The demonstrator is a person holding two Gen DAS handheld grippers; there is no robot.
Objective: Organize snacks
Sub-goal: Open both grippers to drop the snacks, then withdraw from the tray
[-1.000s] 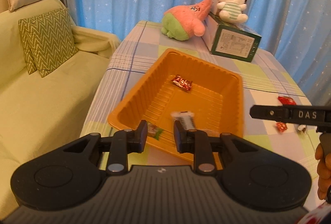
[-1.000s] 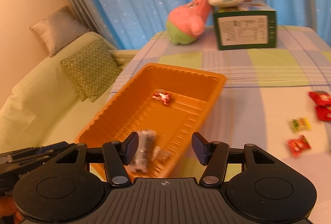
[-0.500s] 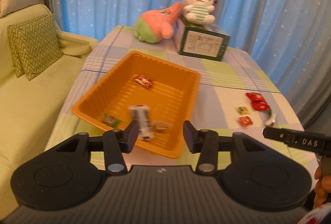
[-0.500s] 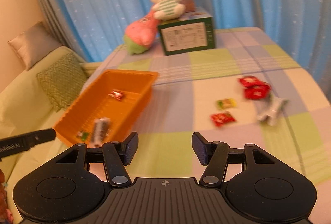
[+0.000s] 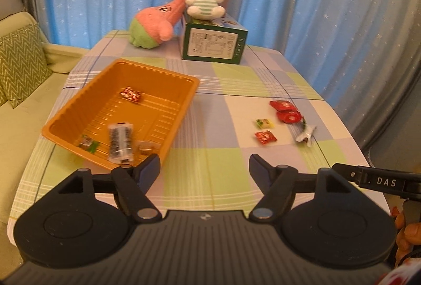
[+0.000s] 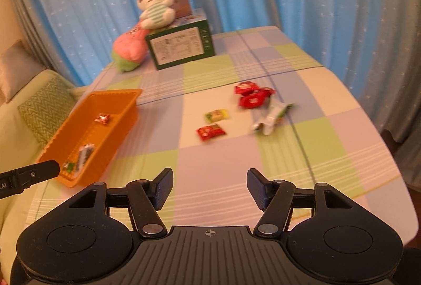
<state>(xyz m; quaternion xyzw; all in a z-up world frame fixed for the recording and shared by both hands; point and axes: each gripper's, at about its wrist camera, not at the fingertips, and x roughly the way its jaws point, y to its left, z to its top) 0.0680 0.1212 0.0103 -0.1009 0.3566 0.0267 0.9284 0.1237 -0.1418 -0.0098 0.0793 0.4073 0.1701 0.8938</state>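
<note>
Snacks (image 6: pixel 211 132) scattered on table; right gripper (image 5: pixel 379 181) apparently reads "DAS".

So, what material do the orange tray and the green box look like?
Orange tray: seemingly thin moulded plastic, slightly glossy, with ribs pressed into the floor. Green box: probably printed cardboard, with flat faces, sharp folded edges and a white printed label.

Behind your table (image 5: pixel 210 174) with its green, lilac and cream checked cloth, blue star-dotted curtains (image 5: pixel 302 9) fill the far wall. On your left sits a pale green sofa (image 5: pixel 23 106) with a chevron cushion (image 5: pixel 18 61). Warm, yellowish light everywhere.
</note>
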